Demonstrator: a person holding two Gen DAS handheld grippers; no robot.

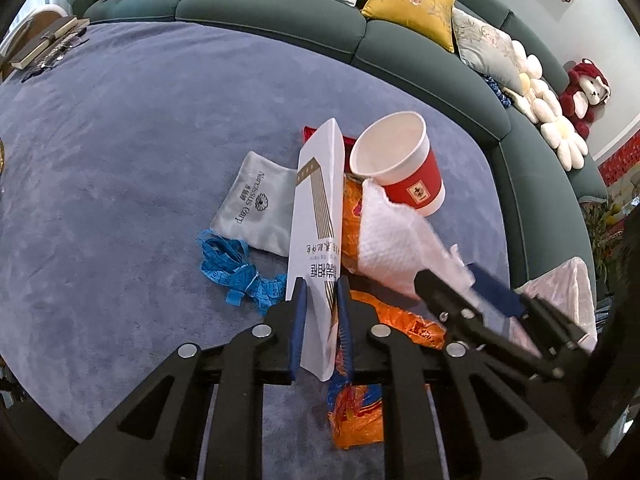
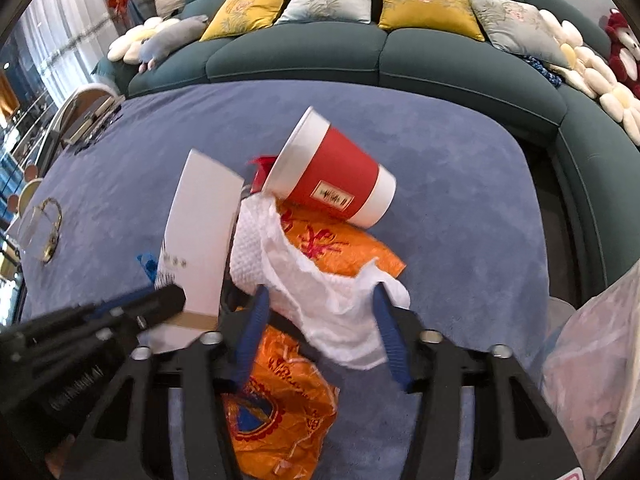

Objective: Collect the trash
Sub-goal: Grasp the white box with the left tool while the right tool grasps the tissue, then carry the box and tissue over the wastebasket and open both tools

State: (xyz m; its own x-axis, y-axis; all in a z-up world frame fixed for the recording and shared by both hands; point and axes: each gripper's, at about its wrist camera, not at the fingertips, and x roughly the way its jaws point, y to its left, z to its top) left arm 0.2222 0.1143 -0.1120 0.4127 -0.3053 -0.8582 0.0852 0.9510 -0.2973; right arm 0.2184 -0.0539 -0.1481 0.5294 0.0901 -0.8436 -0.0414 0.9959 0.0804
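- Over the blue cloth-covered table (image 1: 120,128), the left gripper (image 1: 320,292) was clamped narrow on the white carton (image 1: 316,216) — both blue pads pressed flat against its lower end, the box standing tilted up out of the jaws.
- Beside it, the right gripper (image 2: 320,304) sat with its fingers fairly wide apart, straddling the white crumpled paper towel (image 2: 320,280); the tissue bunched between the blue pads and draped over them, though I could not tell whether they truly pinched it.
- In the left wrist view that right gripper (image 1: 460,280) came in from the right edge, the paper towel (image 1: 400,240) fanned out ahead of its tips.
- Under the towel lay the orange snack wrapper (image 2: 332,240), flat on the cloth, and a second orange wrapper (image 2: 276,412) lay crumpled right below the right gripper's frame.
- Just beyond, the red paper cup (image 2: 336,172) lay on its side, its wall resting on the first wrapper, mouth turned toward the carton — empty inside, as the left wrist view of the cup (image 1: 400,160) showed.
- Left of the carton: a grey drawstring pouch (image 1: 256,204) flat on the cloth, and a tangled blue tape measure (image 1: 236,268) touching its near corner.
- A bit of red packaging (image 1: 310,134) peeked from behind the carton's top.
- Farther out, stacked books (image 1: 44,40) sat at the table's far left edge.
- Behind everything curved the dark green sofa (image 2: 360,60) with yellow and pale cushions.
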